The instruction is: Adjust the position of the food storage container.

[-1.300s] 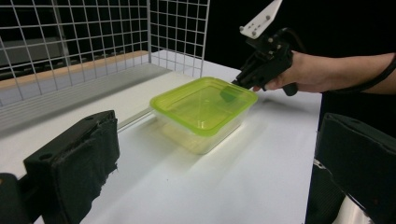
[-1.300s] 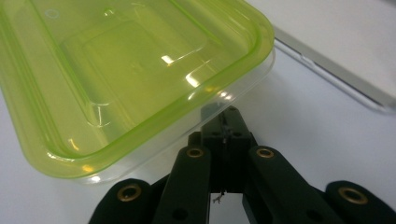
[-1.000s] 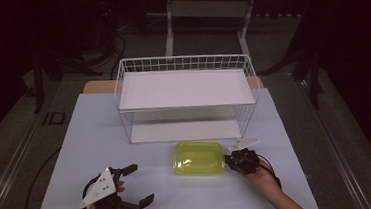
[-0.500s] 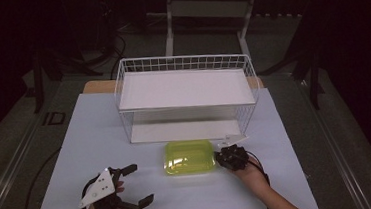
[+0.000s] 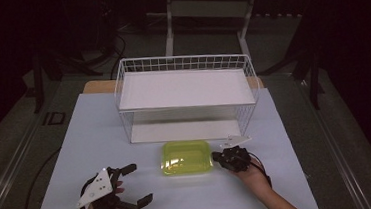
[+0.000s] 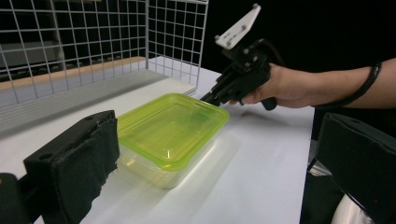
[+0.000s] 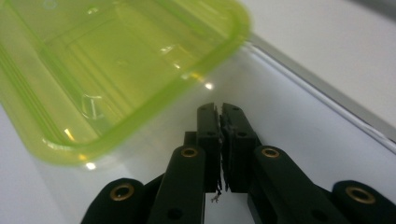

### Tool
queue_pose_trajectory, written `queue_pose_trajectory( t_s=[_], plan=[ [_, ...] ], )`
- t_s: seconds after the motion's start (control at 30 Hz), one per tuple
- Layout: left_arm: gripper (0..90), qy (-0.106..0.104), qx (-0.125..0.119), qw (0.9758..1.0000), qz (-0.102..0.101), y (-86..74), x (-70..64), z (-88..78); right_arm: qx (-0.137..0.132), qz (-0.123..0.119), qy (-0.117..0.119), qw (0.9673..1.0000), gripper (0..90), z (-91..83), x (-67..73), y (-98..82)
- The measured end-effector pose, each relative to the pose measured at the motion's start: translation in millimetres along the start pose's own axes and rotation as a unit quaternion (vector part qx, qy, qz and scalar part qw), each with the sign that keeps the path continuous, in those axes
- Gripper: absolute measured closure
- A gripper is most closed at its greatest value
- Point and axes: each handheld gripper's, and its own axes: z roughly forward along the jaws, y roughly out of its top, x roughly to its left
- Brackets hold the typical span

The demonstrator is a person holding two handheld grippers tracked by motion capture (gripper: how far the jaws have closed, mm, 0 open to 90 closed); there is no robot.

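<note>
The right gripper [image 7: 219, 109] has its fingers all but pressed together on nothing, having just begun to part, tips just beside the yellow-green container [image 5: 187, 157] on the white table [image 5: 280, 187] before the wire rack [image 5: 185, 92], while the left gripper [image 5: 130, 186] gapes wide, well apart.

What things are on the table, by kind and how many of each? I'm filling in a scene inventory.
Yellow-green lidded plastic container: 1
White wire shelf rack: 1
Hand-held grippers: 2, the left gripper and the right gripper
Total: 4
</note>
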Motion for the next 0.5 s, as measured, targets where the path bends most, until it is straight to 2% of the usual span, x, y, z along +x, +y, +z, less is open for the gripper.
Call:
queue_pose_trajectory(
  t_s=[0.1,0.17,0.23,0.3,0.4,0.43,0.5],
  plan=[
    [0.4,-0.002,0.006,1.0000,-0.002,-1.1,0.4,2.0,-0.004,0.001,-0.009,1.0000,80.6,-7.5,-1.9,-1.8],
    [0.4,0.003,0.020,0.9998,0.004,-1.0,0.5,3.8,-0.012,-0.001,-0.018,0.9998,71.4,-17.3,-4.2,-4.1],
    [0.4,0.004,0.023,0.9997,0.007,-1.5,0.8,5.1,-0.022,0.004,-0.027,0.9994,61.3,-25.4,-5.6,-5.6],
    [0.5,0.011,0.024,0.9996,0.009,-2.1,1.9,5.4,-0.031,0.009,-0.046,0.9984,44.7,-33.9,-4.2,-6.8],
    [0.5,0.007,0.033,0.9994,0.000,-1.4,2.1,6.2,-0.066,0.025,-0.040,0.9967,22.3,-46.6,2.8,-6.4],
    [0.5,0.007,0.035,0.9994,-0.007,-0.7,1.6,6.3,-0.074,0.026,-0.030,0.9965,15.2,-50.5,5.1,-5.6],
    [0.5,0.008,0.035,0.9993,-0.013,1.5,-0.1,7.2,-0.085,0.022,-0.015,0.9960,12.4,-58.1,10.4,-3.7]
  ],
)
